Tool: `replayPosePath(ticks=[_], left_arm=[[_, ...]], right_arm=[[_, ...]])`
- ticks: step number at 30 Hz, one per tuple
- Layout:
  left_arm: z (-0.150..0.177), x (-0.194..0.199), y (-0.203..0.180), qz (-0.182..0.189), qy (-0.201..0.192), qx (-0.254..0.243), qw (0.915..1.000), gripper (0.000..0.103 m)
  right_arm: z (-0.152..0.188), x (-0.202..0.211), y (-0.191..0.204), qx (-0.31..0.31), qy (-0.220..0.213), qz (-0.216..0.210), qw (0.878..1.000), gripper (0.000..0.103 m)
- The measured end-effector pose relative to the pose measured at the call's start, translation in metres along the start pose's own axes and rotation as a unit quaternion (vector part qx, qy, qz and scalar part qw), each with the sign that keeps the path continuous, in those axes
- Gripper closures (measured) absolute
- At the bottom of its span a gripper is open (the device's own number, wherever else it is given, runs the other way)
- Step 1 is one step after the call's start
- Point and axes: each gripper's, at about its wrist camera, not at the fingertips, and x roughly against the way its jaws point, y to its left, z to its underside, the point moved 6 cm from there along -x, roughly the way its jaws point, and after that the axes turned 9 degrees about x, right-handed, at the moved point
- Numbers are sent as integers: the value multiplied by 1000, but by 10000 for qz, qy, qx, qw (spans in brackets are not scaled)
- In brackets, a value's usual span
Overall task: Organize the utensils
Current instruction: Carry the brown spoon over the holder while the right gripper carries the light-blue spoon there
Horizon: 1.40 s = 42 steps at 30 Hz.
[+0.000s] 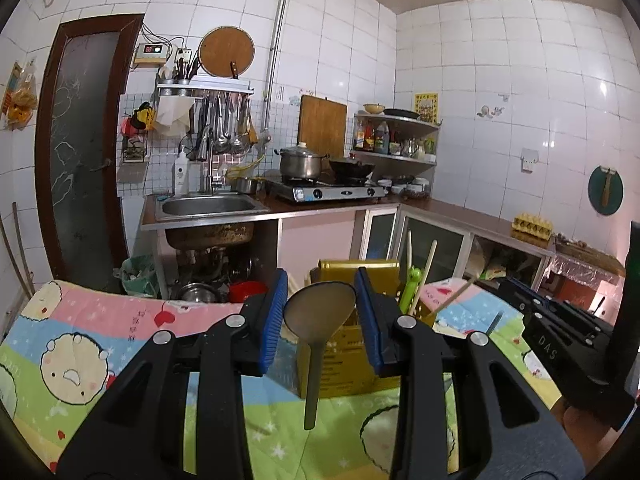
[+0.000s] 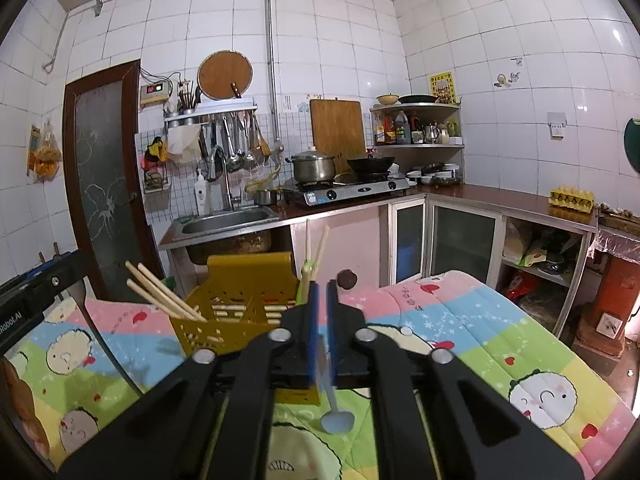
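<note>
My left gripper [image 1: 320, 294] is shut on the bowl of a grey-olive spoon [image 1: 318, 312], whose handle hangs down over the cartoon-print cloth [image 1: 100, 336]. Just behind it stands a yellow utensil caddy [image 1: 352, 344] holding chopsticks [image 1: 426, 270] and a green utensil [image 1: 412, 288]. My right gripper [image 2: 323, 292] is shut on the handle of a pale blue spoon [image 2: 337, 420], bowl hanging below the pads. The yellow caddy [image 2: 240, 304] sits just ahead and left of it, with chopsticks [image 2: 160, 292] leaning out. The other gripper [image 1: 560, 332] shows at the right of the left wrist view.
The cloth-covered table [image 2: 500, 320] ends at its far and right edges. Beyond it runs a kitchen counter with a sink [image 2: 228, 220], a gas stove [image 2: 352, 192] with pots, and cabinets [image 2: 464, 240]. A dark door [image 2: 104, 184] stands at the left.
</note>
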Motion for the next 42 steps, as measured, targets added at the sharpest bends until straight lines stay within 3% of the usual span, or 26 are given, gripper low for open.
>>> replayPosePath(ticks=[5,9,13,20,22,23,24,31,40,42], left_arm=[[-13,-1,1,56,-79,114,9999,70],[-12,-3,4,24,-64,109,9999,70],[-7,-10,15,-60,66,140,9999,70],[18,-23,33,-185,448,37,9988,70],[24,-27,39,-227,537,-28,9983,70],[27,-29,43,-233,581,-46,9980,70],[30,-30,46,-225,618,-54,9978,70],[46,-50,72,-170,1053,2,9943,70],[52,-62,85,-156,1212,38,9925,71],[52,-62,85,-150,1209,53,9925,72]], right_arm=[[-9,-4,-4,25,-35,30,10000,100],[1,-15,-11,-105,173,-21,9998,100],[25,-31,-13,-148,695,-98,9974,100],[89,-60,-5,-238,1942,24,9807,97],[104,-64,-3,-378,2207,98,9746,73],[111,-64,-3,-457,2251,144,9731,49],[116,-64,-2,-457,2284,224,9722,47],[138,-67,3,-712,2817,603,9549,47],[161,-86,17,-1189,3649,926,9188,49],[163,-90,19,-1116,3699,1067,9162,52]])
